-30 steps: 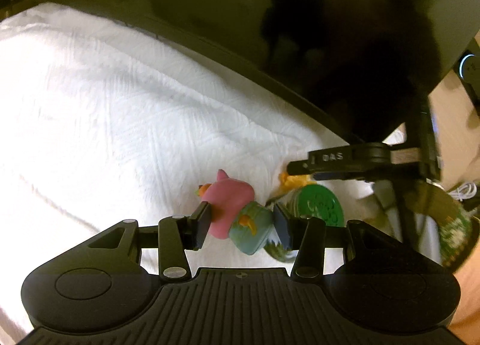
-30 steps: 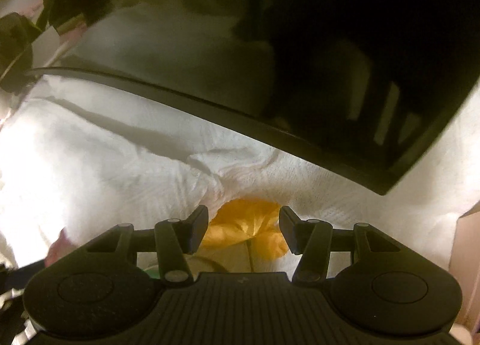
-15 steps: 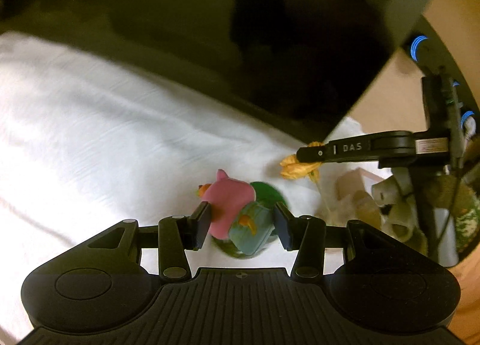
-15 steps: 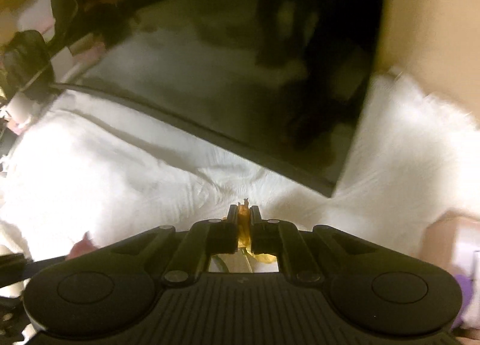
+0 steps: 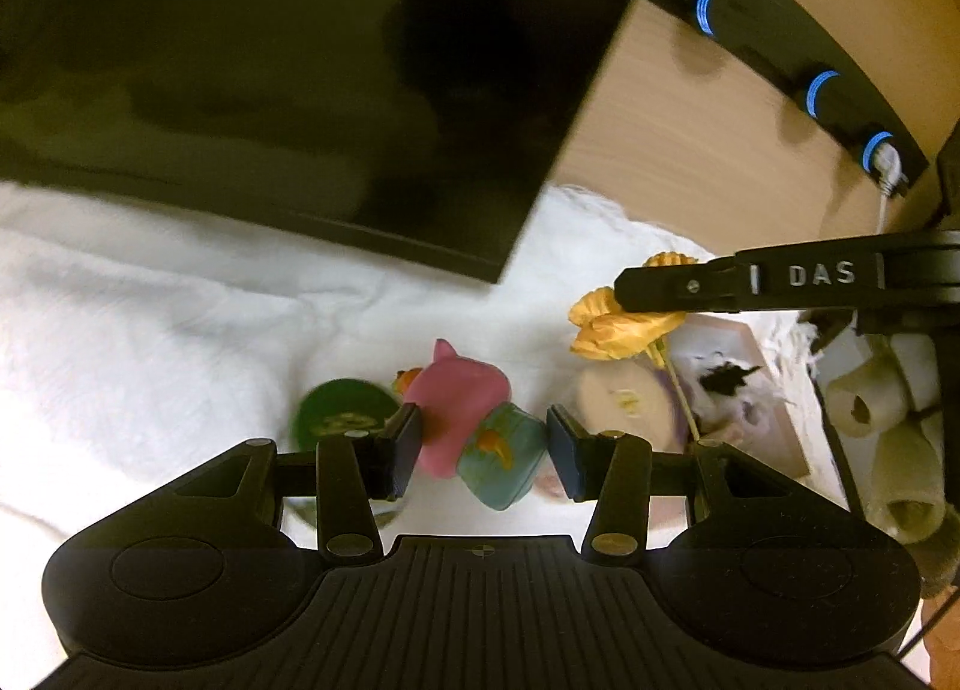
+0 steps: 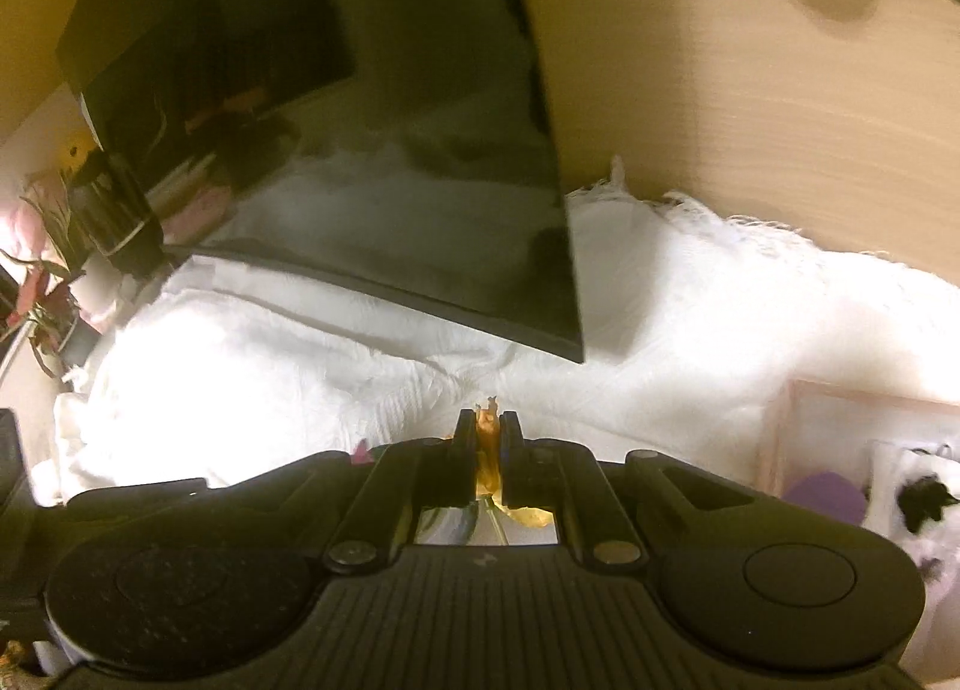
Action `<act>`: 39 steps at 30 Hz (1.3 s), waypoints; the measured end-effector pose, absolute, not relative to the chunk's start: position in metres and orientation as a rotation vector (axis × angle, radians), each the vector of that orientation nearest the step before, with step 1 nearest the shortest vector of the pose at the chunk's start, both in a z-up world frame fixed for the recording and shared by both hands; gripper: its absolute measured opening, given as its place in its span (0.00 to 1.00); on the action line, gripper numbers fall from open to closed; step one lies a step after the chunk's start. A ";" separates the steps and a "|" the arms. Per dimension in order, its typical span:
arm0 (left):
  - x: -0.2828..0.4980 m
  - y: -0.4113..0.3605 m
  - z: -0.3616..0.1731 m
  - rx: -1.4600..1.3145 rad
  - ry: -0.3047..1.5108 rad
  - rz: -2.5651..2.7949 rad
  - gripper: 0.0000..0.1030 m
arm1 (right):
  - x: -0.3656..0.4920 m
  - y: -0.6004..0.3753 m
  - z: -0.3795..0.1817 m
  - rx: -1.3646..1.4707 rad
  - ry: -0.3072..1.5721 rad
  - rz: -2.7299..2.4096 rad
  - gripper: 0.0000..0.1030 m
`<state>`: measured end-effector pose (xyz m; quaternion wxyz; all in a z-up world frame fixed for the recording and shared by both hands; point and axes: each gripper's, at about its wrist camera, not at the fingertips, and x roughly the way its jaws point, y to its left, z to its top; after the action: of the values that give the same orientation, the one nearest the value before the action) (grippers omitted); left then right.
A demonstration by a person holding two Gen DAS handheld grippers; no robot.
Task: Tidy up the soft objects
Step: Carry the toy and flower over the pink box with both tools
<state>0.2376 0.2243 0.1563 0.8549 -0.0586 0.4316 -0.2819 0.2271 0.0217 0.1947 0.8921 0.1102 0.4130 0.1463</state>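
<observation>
1. Clearly, in the left wrist view, the left gripper [image 5: 480, 447] has its pads clamped on a soft toy pair: a pink plush bird with an orange beak [image 5: 459, 399] pressed against the left pad and a teal squishy cube with an orange mark [image 5: 503, 456] against the right pad. Just behind the left finger, a round dark green disc [image 5: 342, 411] lies on the white textured cloth [image 5: 150, 330]. Ahead and to the right of these tongs, the right gripper [image 5: 624, 291] reaches in from the right, closed on a yellow fabric flower [image 5: 618, 324] whose thin stem hangs down over a pale pink open box [image 5: 774, 390].

2. Next, in the right wrist view, the right gripper [image 6: 487, 438] has both pads pinched together on the yellow fabric flower [image 6: 487, 450], petals showing between and below them. A large black glossy screen [image 6: 360, 150] stands ahead, on the white textured cloth [image 6: 270, 378]. The pale pink open box [image 6: 840, 408] sits low to the right.
</observation>
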 end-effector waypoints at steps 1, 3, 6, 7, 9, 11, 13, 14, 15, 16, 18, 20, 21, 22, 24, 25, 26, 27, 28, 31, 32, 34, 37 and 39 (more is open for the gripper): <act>0.235 0.218 0.159 -0.118 0.904 -0.600 0.49 | 0.221 0.014 0.199 0.230 0.846 0.301 0.07; 0.231 0.205 0.166 -0.112 0.896 -0.623 0.49 | 0.213 0.002 0.202 0.239 0.829 0.293 0.07; 0.225 0.180 0.173 -0.103 0.884 -0.659 0.49 | 0.200 -0.024 0.211 0.250 0.790 0.269 0.07; 0.223 0.171 0.175 -0.096 0.880 -0.671 0.49 | 0.195 -0.034 0.214 0.250 0.778 0.259 0.07; 0.221 0.152 0.179 -0.077 0.870 -0.698 0.49 | 0.187 -0.055 0.219 0.254 0.757 0.241 0.07; 0.217 0.135 0.182 -0.061 0.858 -0.721 0.49 | 0.179 -0.076 0.223 0.258 0.734 0.224 0.07; 0.214 0.119 0.181 -0.057 0.863 -0.743 0.49 | 0.177 -0.094 0.221 0.273 0.730 0.213 0.07; 0.211 0.111 0.179 -0.049 0.865 -0.756 0.49 | 0.176 -0.103 0.219 0.277 0.733 0.210 0.07; 0.208 0.102 0.178 -0.033 0.867 -0.770 0.49 | 0.176 -0.109 0.217 0.274 0.732 0.202 0.07; 0.207 0.095 0.176 -0.021 0.868 -0.778 0.49 | 0.175 -0.117 0.215 0.272 0.729 0.190 0.07; 0.204 0.078 0.171 -0.001 0.885 -0.793 0.49 | 0.174 -0.131 0.209 0.284 0.730 0.187 0.07; 0.200 0.063 0.168 0.022 0.897 -0.812 0.49 | 0.175 -0.147 0.201 0.294 0.735 0.178 0.07; 0.198 0.053 0.165 0.039 0.897 -0.827 0.49 | 0.175 -0.153 0.199 0.291 0.734 0.170 0.07; 0.195 0.045 0.163 0.051 0.895 -0.840 0.49 | 0.175 -0.161 0.196 0.285 0.728 0.160 0.07; 0.193 0.027 0.158 0.061 0.899 -0.857 0.49 | 0.176 -0.174 0.190 0.272 0.714 0.144 0.07; 0.192 0.018 0.153 0.065 0.908 -0.867 0.49 | 0.178 -0.181 0.185 0.270 0.712 0.140 0.07; 0.193 0.010 0.149 0.067 0.918 -0.875 0.49 | 0.180 -0.188 0.181 0.274 0.714 0.138 0.07; 0.194 0.000 0.142 0.069 0.932 -0.882 0.49 | 0.184 -0.194 0.175 0.280 0.717 0.136 0.07; 0.195 -0.009 0.137 0.073 0.945 -0.888 0.49 | 0.187 -0.200 0.169 0.285 0.720 0.133 0.07; 0.201 -0.034 0.119 0.112 0.984 -0.888 0.50 | 0.200 -0.212 0.148 0.299 0.745 0.128 0.07; 0.202 -0.041 0.113 0.140 0.994 -0.876 0.50 | 0.206 -0.215 0.140 0.306 0.754 0.131 0.07; 0.206 -0.055 0.100 0.208 1.011 -0.828 0.50 | 0.218 -0.220 0.124 0.332 0.780 0.132 0.07; 0.211 -0.066 0.082 0.284 1.048 -0.807 0.50 | 0.238 -0.222 0.096 0.380 0.834 0.143 0.07; 0.213 -0.073 0.074 0.308 1.059 -0.814 0.50 | 0.252 -0.221 0.079 0.392 0.879 0.146 0.07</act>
<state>0.2135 -0.0730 0.0737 0.7741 0.1423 0.4892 -0.3758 0.2519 -0.2211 0.0788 0.8838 0.1881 0.4226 0.0702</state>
